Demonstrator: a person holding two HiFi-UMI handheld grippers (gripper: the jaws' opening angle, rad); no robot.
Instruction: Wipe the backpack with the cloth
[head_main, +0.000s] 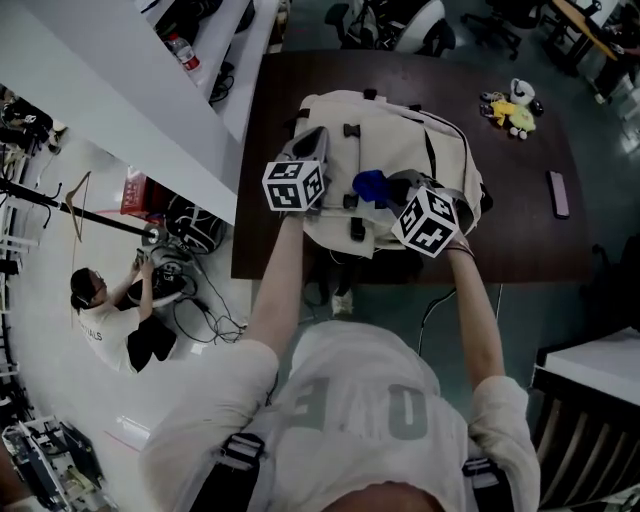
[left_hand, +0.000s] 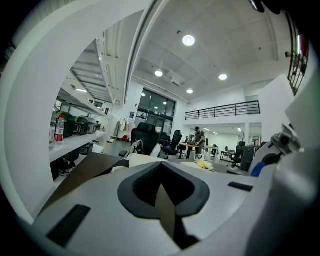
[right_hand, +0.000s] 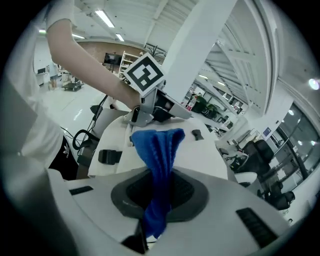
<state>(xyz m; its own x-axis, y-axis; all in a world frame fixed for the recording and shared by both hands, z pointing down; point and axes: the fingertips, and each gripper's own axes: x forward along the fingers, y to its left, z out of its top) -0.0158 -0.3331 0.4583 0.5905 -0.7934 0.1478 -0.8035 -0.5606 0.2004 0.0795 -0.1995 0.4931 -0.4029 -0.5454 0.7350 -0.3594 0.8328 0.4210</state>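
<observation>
A cream backpack (head_main: 390, 130) lies on the dark brown table (head_main: 520, 235). My left gripper (head_main: 317, 134) rests on its near left part. In the left gripper view the left gripper (left_hand: 161, 179) is shut, with a thin beige strip of backpack fabric pinched between the jaws and more of the backpack (left_hand: 142, 159) just beyond. My right gripper (head_main: 388, 188) hovers over the backpack's near middle, shut on a blue cloth (head_main: 368, 184). In the right gripper view the cloth (right_hand: 159, 150) sticks out of the right gripper (right_hand: 161, 176) above the backpack (right_hand: 200, 155), with the left gripper (right_hand: 145, 112) behind it.
A yellow plush toy (head_main: 512, 110) and a flat pinkish device (head_main: 559, 193) lie on the table's right side. A white shelf with a bottle (head_main: 183, 52) runs along the left. A person (head_main: 110, 310) crouches on the floor at left. Office chairs (head_main: 400, 25) stand behind the table.
</observation>
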